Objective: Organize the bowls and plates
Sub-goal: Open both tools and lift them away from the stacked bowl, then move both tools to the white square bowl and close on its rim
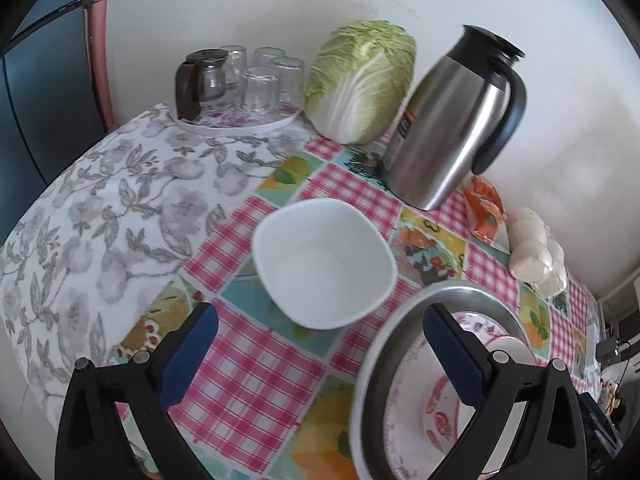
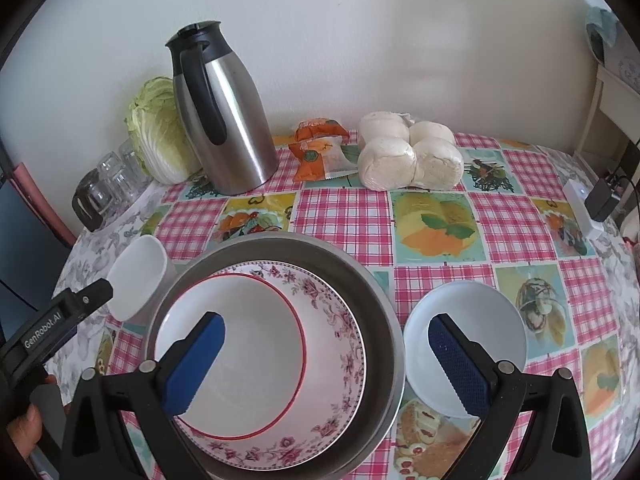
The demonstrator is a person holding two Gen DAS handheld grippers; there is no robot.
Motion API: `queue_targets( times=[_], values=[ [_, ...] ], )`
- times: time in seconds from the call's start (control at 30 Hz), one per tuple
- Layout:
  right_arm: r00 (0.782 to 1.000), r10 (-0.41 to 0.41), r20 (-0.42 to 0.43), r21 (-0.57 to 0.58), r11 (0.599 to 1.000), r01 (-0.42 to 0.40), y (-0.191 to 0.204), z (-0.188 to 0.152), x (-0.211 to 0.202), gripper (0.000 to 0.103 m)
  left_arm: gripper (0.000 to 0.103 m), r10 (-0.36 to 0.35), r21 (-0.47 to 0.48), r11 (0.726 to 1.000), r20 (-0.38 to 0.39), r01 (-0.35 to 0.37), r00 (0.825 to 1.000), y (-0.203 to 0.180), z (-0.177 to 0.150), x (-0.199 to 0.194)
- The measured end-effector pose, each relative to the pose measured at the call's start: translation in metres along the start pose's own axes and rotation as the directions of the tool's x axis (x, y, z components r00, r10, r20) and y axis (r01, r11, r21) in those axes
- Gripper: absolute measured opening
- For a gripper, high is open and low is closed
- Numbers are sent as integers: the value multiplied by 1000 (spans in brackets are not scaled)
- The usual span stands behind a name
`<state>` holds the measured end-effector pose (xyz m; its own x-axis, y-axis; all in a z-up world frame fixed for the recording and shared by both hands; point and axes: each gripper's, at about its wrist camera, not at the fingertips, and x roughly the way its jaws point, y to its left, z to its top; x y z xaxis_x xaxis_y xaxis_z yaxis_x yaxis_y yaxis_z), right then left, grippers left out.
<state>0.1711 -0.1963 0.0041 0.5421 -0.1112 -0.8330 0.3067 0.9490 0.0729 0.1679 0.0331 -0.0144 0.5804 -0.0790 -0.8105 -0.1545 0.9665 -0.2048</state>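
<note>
1. Left gripper (image 1: 320,354) hovers low, fingers spread wide, empty, facing the square white bowl (image 1: 324,262) on the tablecloth (image 1: 256,360).
2. Right gripper (image 2: 326,364) hangs released above the metal basin (image 2: 380,292) holding stacked plates (image 2: 336,320); round white bowl (image 2: 480,312) just right.

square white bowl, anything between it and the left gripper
Nothing visible. The left gripper is open, and only bare tablecloth lies between it and the square white bowl. The metal basin sits off to the right.
</note>
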Motion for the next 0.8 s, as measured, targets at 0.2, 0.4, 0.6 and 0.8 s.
queue_targets(
  times=[0.2,0.4,0.6,0.8],
  values=[
    [1000,25,16,76,997,-26,-2,1,-7,103,102,20,-2,1000,14,-20,1000,15,7,0],
    [1000,0,-9,73,997,0,6,-3,-7,103,102,18,-16,1000,23,-17,1000,28,15,-1],
    [1000,4,-13,78,997,-2,20,-1,-13,103,102,6,-26,1000,26,-5,1000,38,22,0],
    [999,20,-34,52,999,-18,44,10,-14,103,102,-25,-44,999,11,26,1000,49,27,8]
  ],
)
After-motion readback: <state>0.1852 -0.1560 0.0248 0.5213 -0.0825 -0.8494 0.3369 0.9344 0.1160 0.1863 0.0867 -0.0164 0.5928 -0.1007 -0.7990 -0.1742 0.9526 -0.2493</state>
